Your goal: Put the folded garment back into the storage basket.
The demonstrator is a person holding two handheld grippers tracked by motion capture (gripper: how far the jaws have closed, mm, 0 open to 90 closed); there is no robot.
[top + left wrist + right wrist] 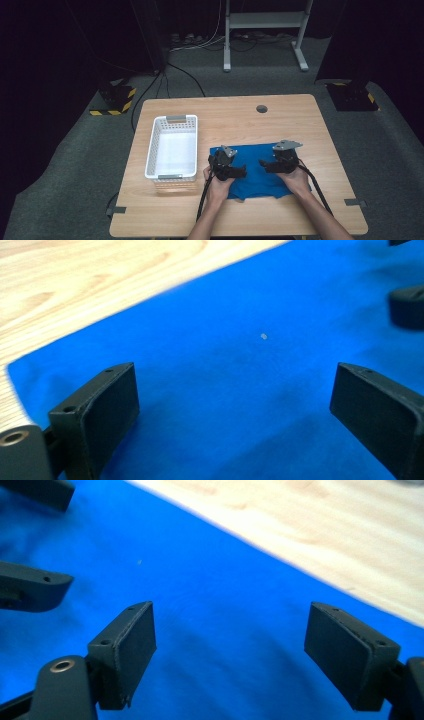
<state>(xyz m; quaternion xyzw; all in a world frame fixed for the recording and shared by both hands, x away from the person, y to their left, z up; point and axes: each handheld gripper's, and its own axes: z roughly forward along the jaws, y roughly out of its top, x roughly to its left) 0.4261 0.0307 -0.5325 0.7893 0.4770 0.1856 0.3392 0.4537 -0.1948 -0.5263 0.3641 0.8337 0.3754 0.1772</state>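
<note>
High view: a blue cloth [255, 172] is laid flat on the wooden table [300, 120], just right of the white basket [172, 146]. The left gripper [243, 171] and right gripper [262, 163] are held over the cloth, tips facing each other and near together. Left gripper view and right gripper view: the 2 jaws of each are spread wide apart, with bare cloth seen between them and nothing clamped.
</note>
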